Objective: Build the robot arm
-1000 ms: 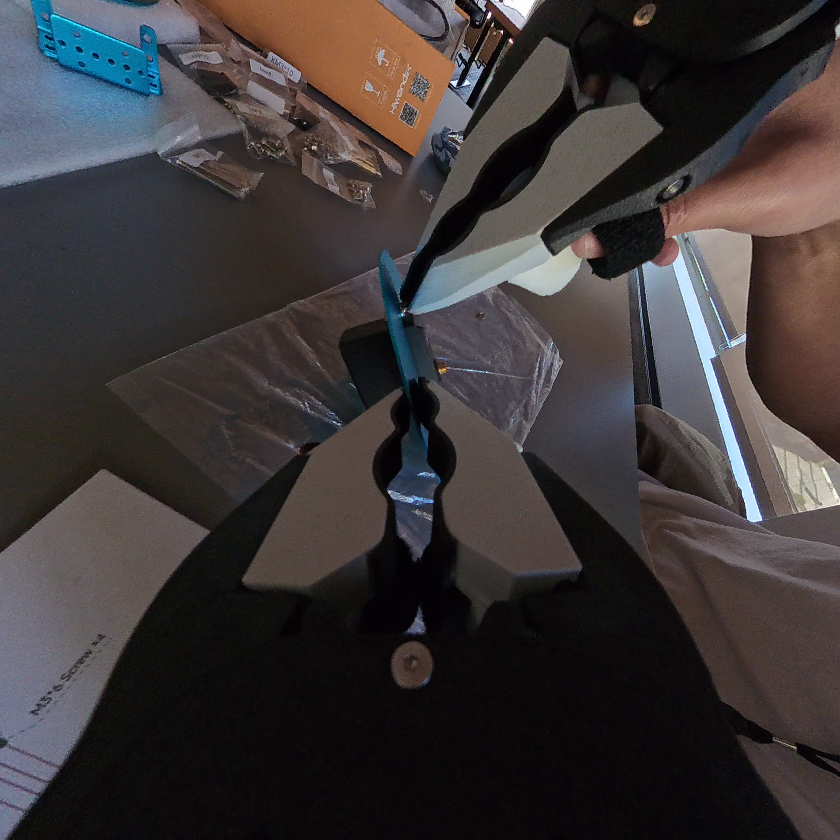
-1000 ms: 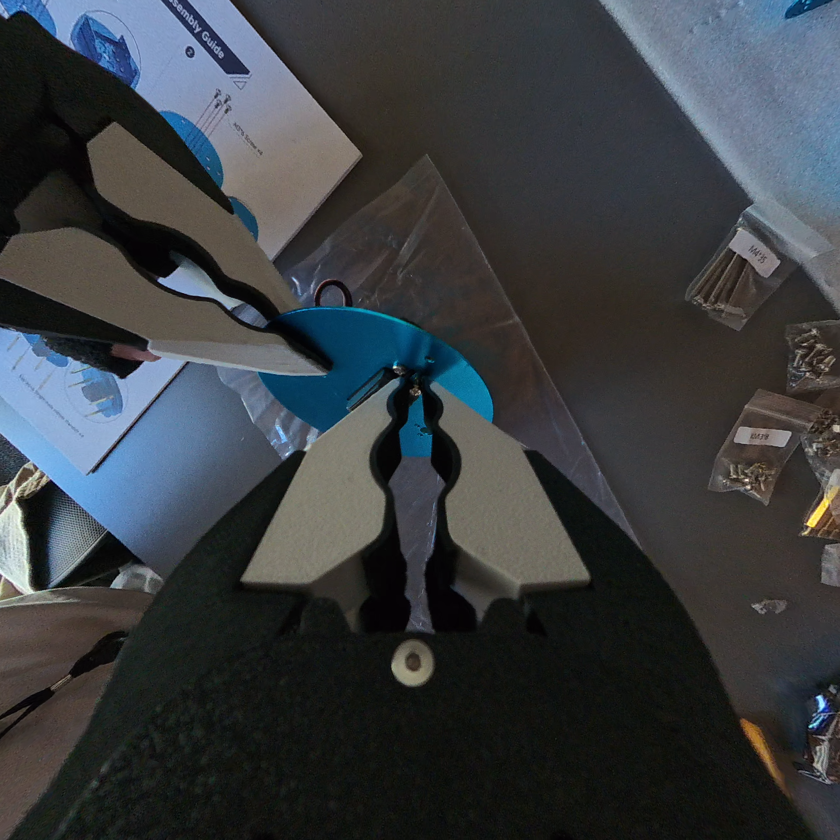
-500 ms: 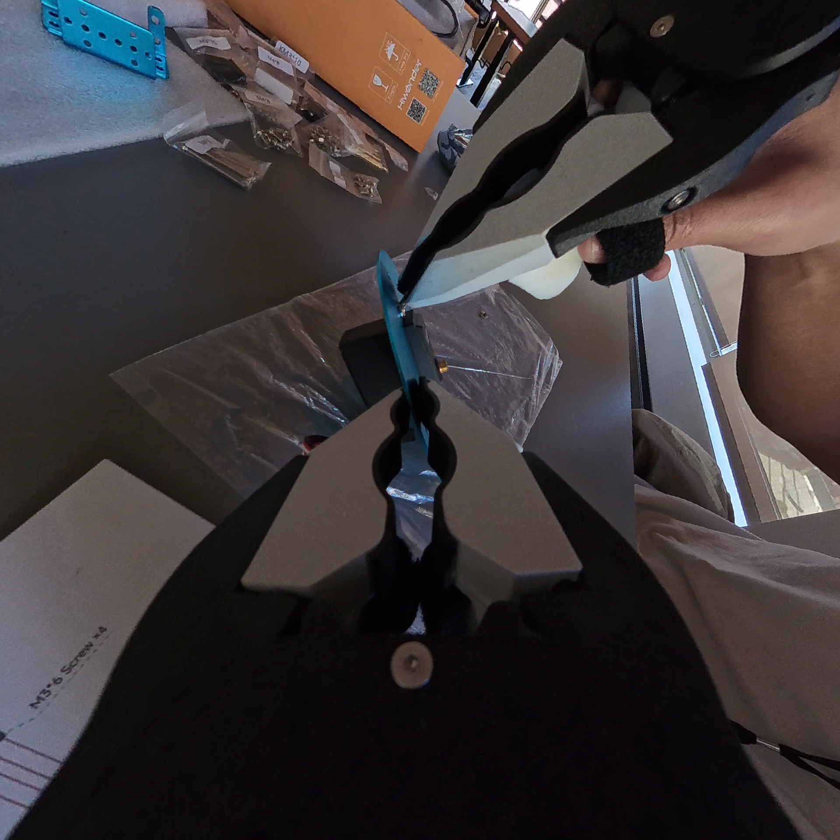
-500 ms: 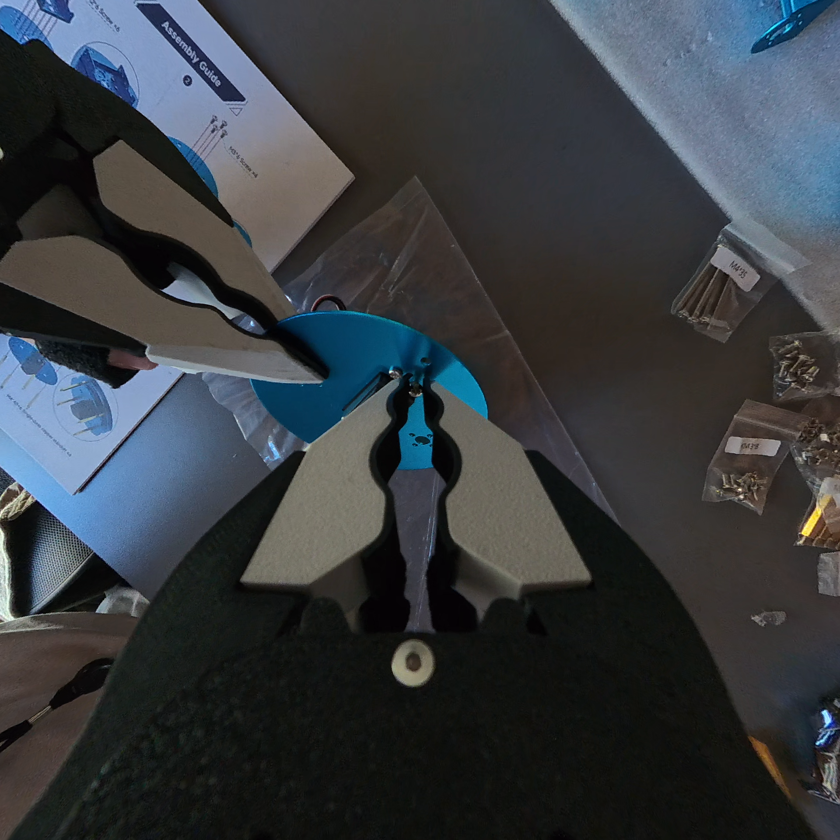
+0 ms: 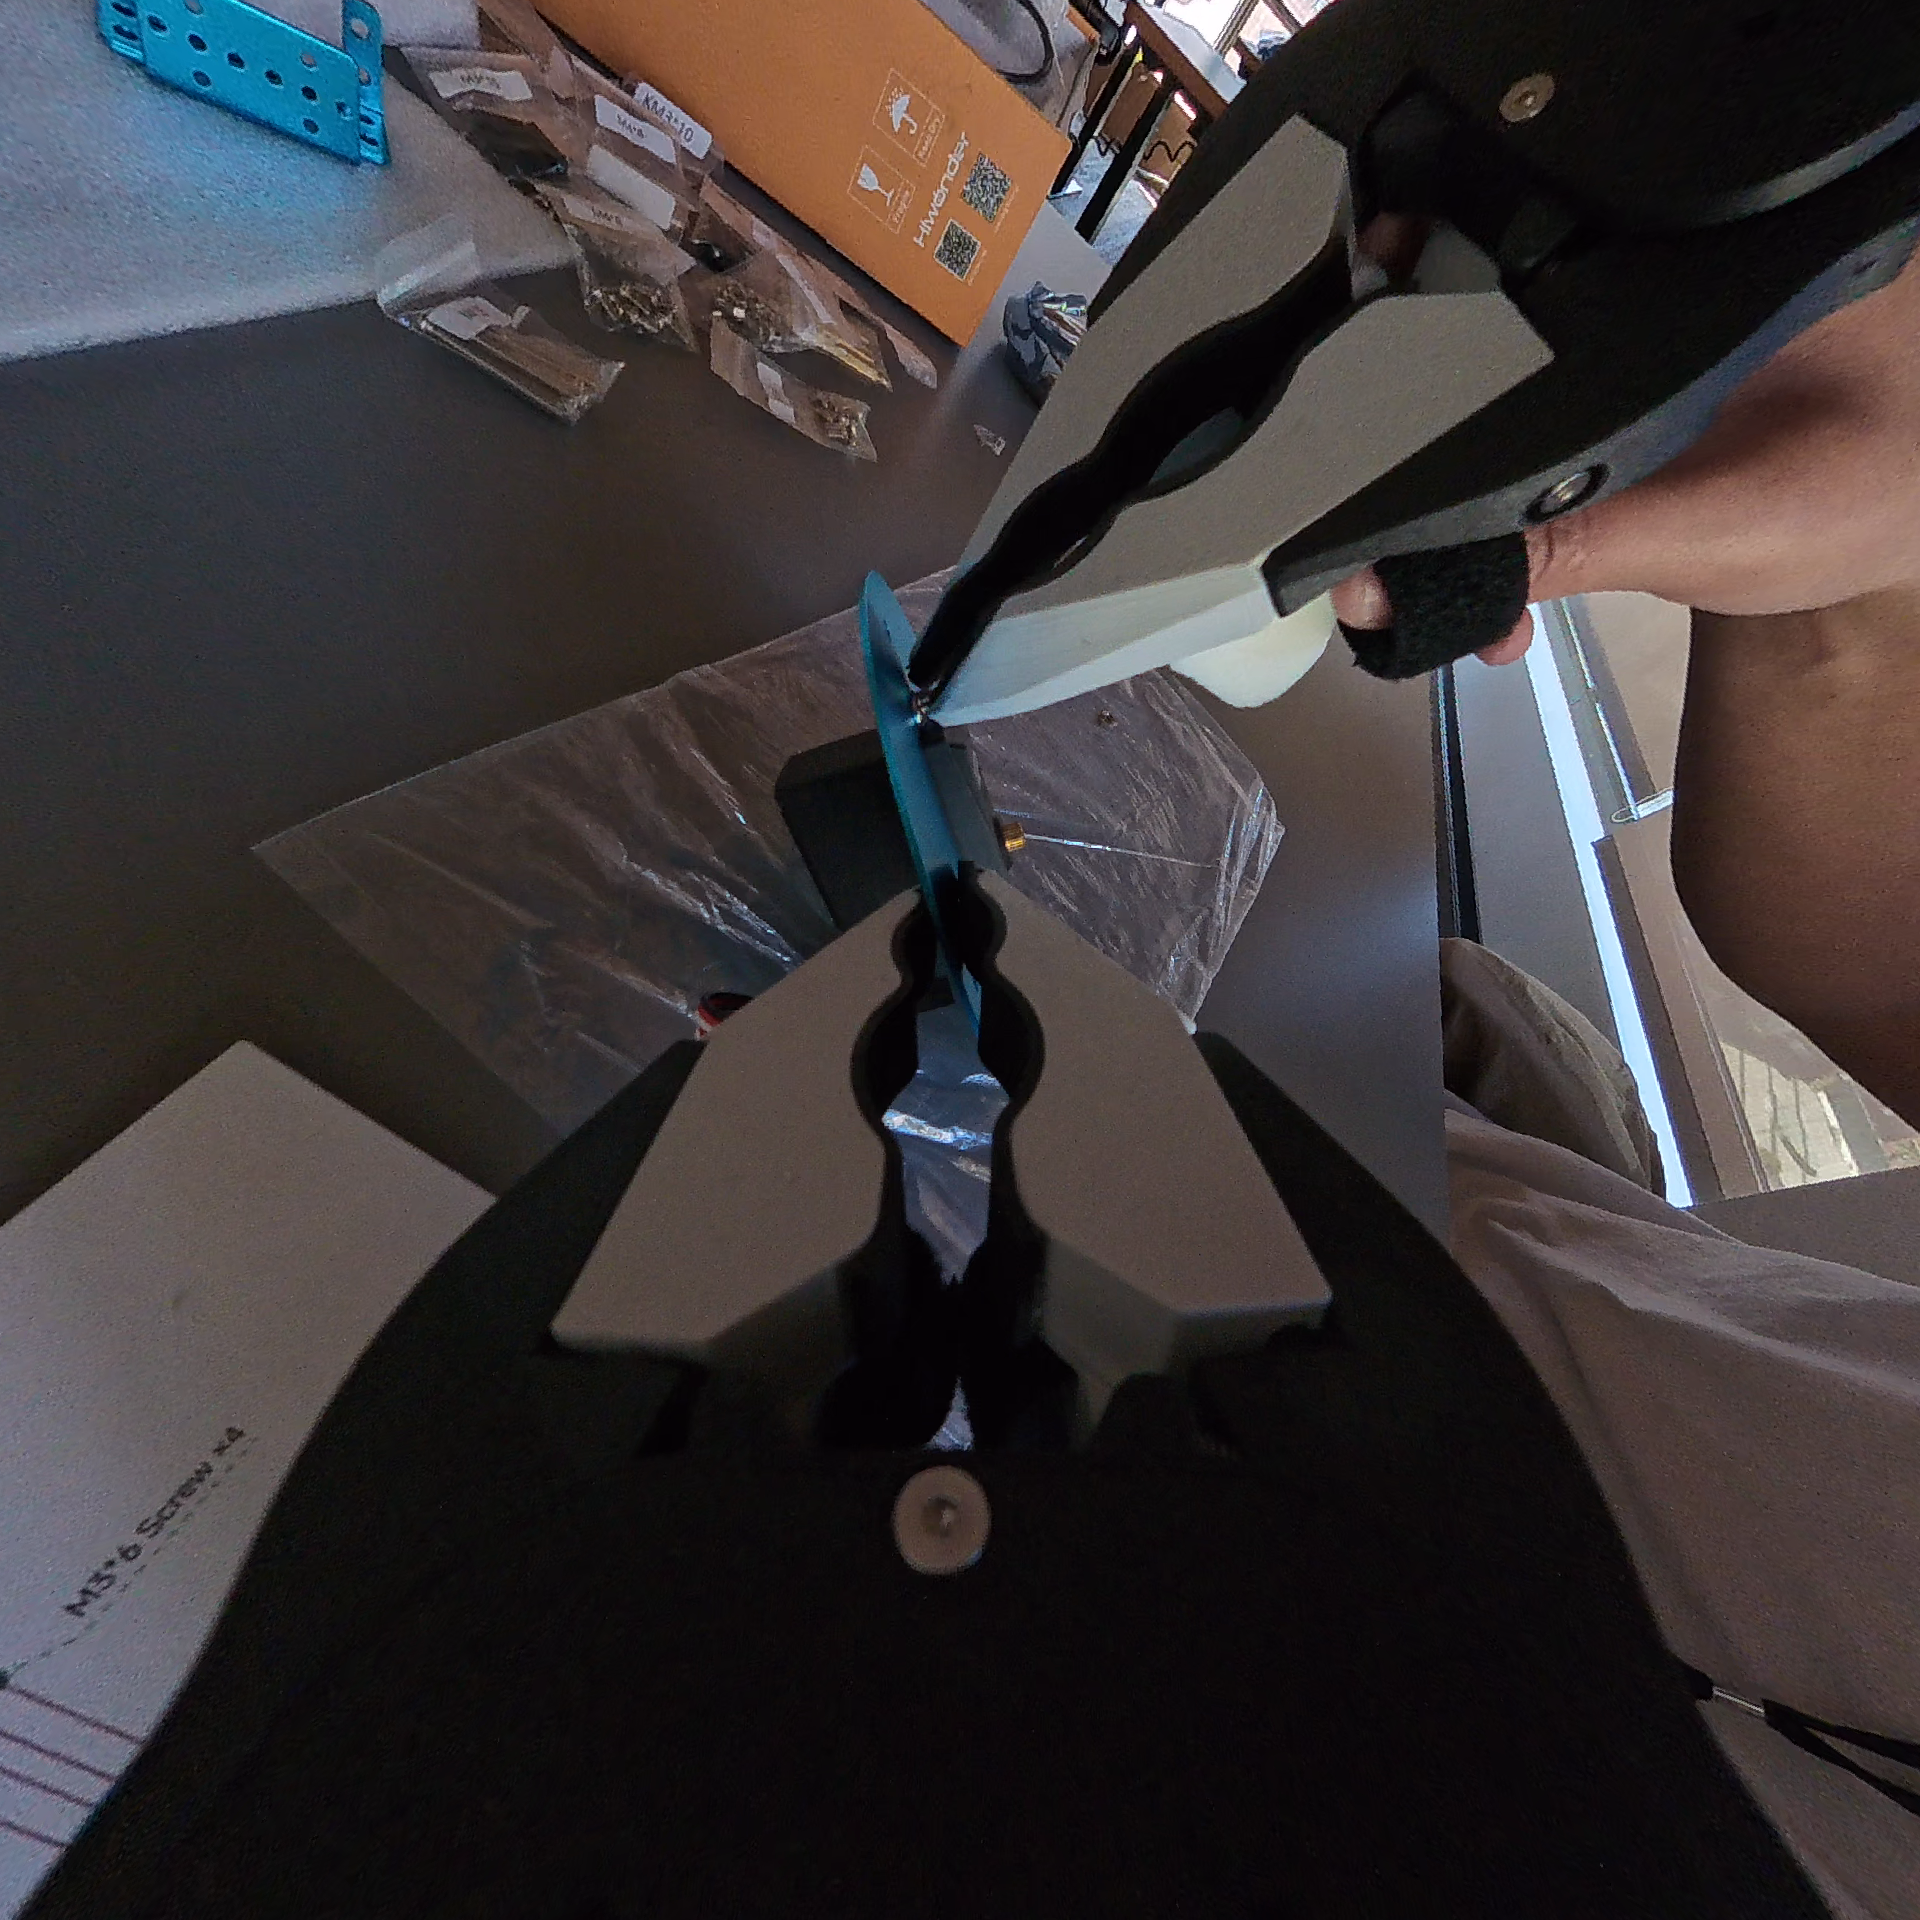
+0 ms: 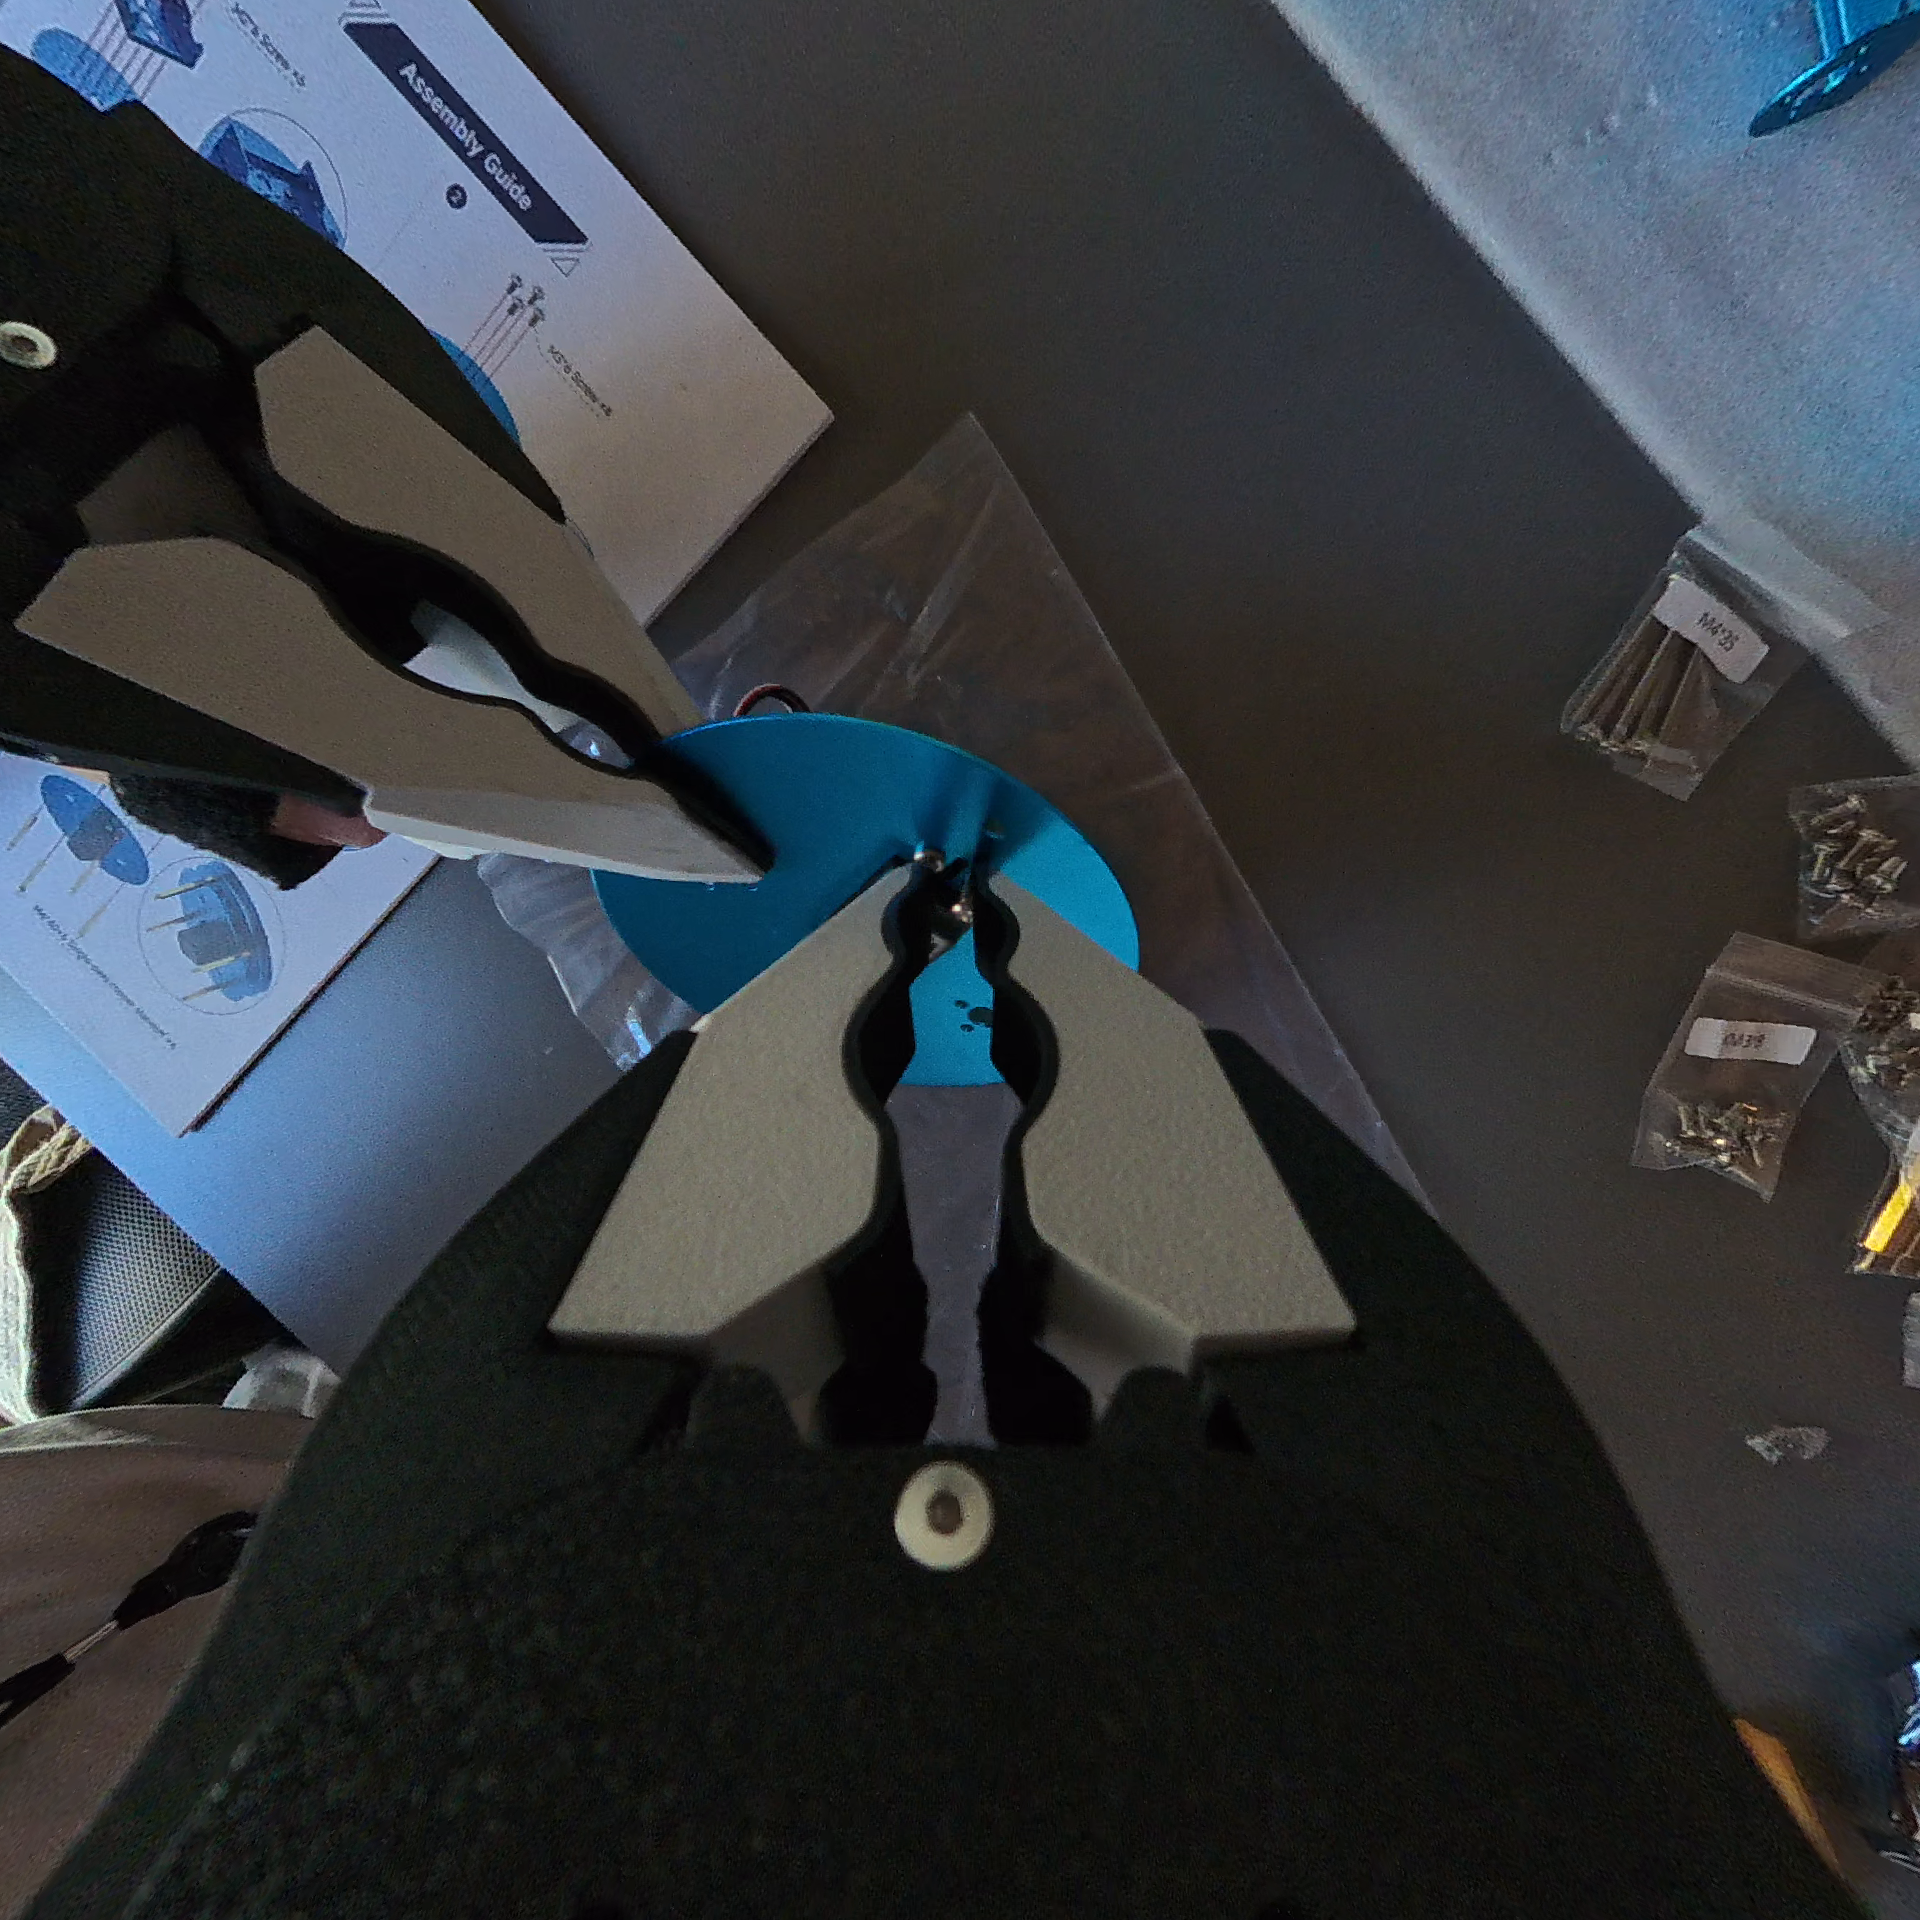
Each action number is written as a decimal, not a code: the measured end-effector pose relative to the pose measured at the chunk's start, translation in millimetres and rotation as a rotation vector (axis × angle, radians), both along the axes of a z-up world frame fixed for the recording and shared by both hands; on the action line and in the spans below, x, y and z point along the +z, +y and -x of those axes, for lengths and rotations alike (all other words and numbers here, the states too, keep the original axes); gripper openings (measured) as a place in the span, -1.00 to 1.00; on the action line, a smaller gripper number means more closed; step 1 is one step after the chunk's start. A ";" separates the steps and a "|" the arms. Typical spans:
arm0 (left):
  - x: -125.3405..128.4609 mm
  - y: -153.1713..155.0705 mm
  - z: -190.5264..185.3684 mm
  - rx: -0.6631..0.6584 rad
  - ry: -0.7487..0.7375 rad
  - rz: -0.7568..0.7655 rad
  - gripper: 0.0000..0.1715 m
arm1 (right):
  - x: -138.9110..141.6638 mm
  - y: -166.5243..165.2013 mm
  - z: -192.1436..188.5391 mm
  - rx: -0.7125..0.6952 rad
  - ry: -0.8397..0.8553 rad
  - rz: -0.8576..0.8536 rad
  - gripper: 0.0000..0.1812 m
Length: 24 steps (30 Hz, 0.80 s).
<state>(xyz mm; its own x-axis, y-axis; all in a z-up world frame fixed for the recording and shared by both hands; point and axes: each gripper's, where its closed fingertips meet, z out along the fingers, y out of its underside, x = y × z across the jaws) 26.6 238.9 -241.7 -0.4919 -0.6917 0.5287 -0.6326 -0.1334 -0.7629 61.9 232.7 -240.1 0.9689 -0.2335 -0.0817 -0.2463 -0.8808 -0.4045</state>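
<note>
My left claw (image 5: 951,894) was clamped on the lower edge of a blue round plate (image 6: 831,821), held edge-on ahead of its tips, clear of the dark table (image 5: 312,540). A black block (image 5: 847,821) with a brass stub (image 5: 1010,834) was fixed through the plate just beyond those tips. My right claw (image 6: 940,883) was closed on a small screw (image 6: 928,858) at the plate's face; its tips met the plate just above the block. Below both claws lay a clear plastic bag (image 5: 582,873). Nearer me, beside the left claw, lay a printed white sheet (image 6: 665,416). Well beyond the right claw sat small bags of screws (image 6: 1725,1081), and farther off a pale foam pad (image 5: 156,239) bearing a blue perforated bracket (image 5: 249,73), with an orange carton (image 5: 831,135) behind.
</note>
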 end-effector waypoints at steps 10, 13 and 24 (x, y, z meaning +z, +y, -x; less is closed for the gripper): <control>0.5 -0.5 0.4 -0.001 -0.002 -0.003 -0.97 | 19.1 -7.9 -3.3 0.014 -0.070 -0.098 -1.00; 0.8 -0.8 0.5 -0.002 -0.004 -0.004 -0.97 | 17.6 -15.0 3.6 0.012 0.013 -0.133 -1.00; 1.5 -1.4 1.0 -0.007 -0.011 -0.003 -0.98 | -0.4 -11.3 3.0 0.011 0.063 -0.128 -1.00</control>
<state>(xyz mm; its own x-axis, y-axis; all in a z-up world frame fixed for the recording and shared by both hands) 25.6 237.5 -240.2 -0.5023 -0.6901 0.5211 -0.6250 -0.1267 -0.7703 58.9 221.4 -240.5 0.9635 -0.2065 -0.1704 -0.2650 -0.8259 -0.4976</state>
